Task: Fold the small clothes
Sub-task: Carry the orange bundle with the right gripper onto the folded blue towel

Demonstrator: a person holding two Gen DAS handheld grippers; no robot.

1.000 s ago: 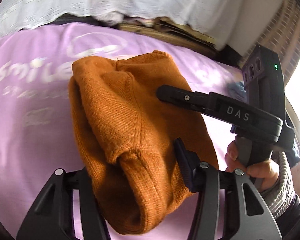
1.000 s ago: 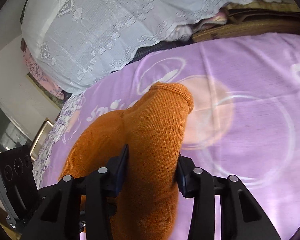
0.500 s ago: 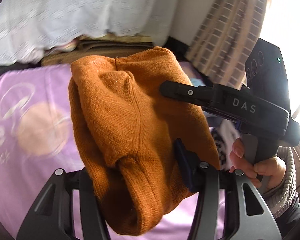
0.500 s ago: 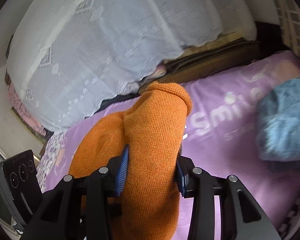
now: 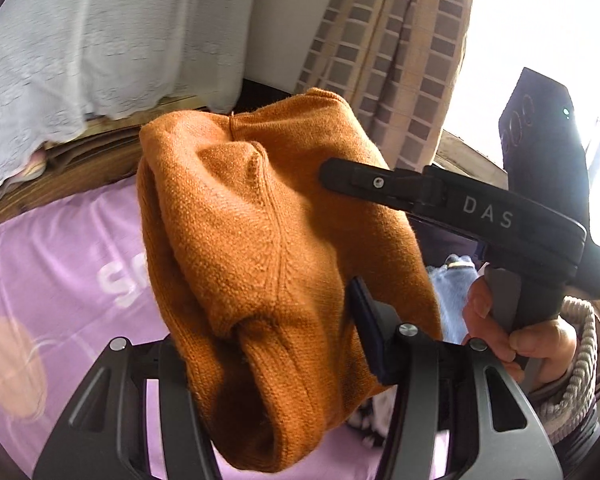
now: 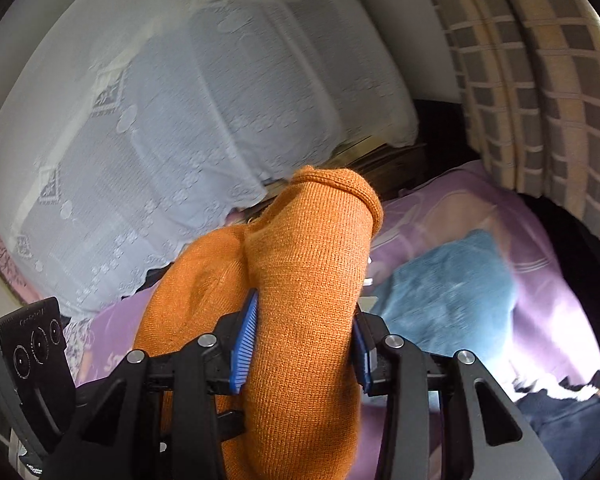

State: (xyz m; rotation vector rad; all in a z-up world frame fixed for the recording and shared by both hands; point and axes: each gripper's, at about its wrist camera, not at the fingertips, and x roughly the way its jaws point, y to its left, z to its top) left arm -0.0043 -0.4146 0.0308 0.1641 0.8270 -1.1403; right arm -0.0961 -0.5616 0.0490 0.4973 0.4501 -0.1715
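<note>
A folded orange knit garment point(image 5: 268, 248) hangs in the air above the purple bedsheet point(image 5: 52, 264), held by both grippers. My left gripper point(image 5: 268, 344) is shut on its near end. My right gripper point(image 6: 302, 340) is shut on the other end of the orange garment point(image 6: 308, 280), its blue pads pressed to both sides. The right gripper point(image 5: 340, 176) also shows in the left wrist view, coming in from the right with the person's hand on its handle.
A folded blue fluffy garment point(image 6: 448, 296) lies on the purple sheet point(image 6: 540, 280) at right, with dark clothes point(image 6: 572, 424) near it. A white lace cover point(image 6: 180, 128) hangs behind the bed. A checked curtain point(image 6: 540, 80) and a bright window stand at right.
Both grippers have swung to the right with the orange garment, still gripped. The curtain, window and blue garment have come into view.
</note>
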